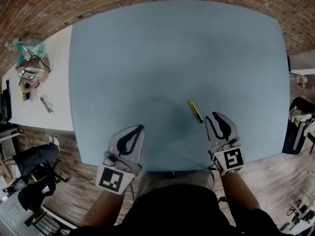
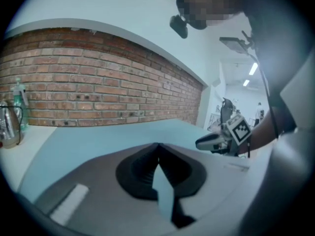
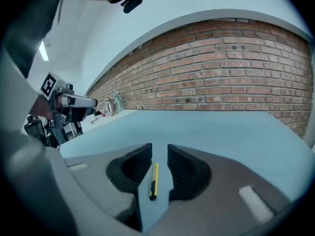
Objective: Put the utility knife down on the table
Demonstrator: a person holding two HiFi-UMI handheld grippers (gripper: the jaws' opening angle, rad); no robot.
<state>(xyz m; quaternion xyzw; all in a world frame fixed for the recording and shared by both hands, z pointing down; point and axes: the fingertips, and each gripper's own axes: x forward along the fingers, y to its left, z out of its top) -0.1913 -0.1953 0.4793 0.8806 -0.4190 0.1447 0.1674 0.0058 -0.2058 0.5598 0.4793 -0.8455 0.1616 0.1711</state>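
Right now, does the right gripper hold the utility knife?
No, the utility knife lies on the table, clear of the open right gripper.

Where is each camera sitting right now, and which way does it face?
Head view: on the person's head, looking steeply down at the blue table, the utility knife, the person's forearms, the left gripper and the right gripper.
Left gripper view: rides the left gripper, facing along its closed jaws across the table toward the brick wall; the right gripper shows at right.
Right gripper view: rides the right gripper, looking between its parted jaws at the utility knife lying on the table; the left gripper shows at left.
Shared: the head and right gripper views both show the utility knife.
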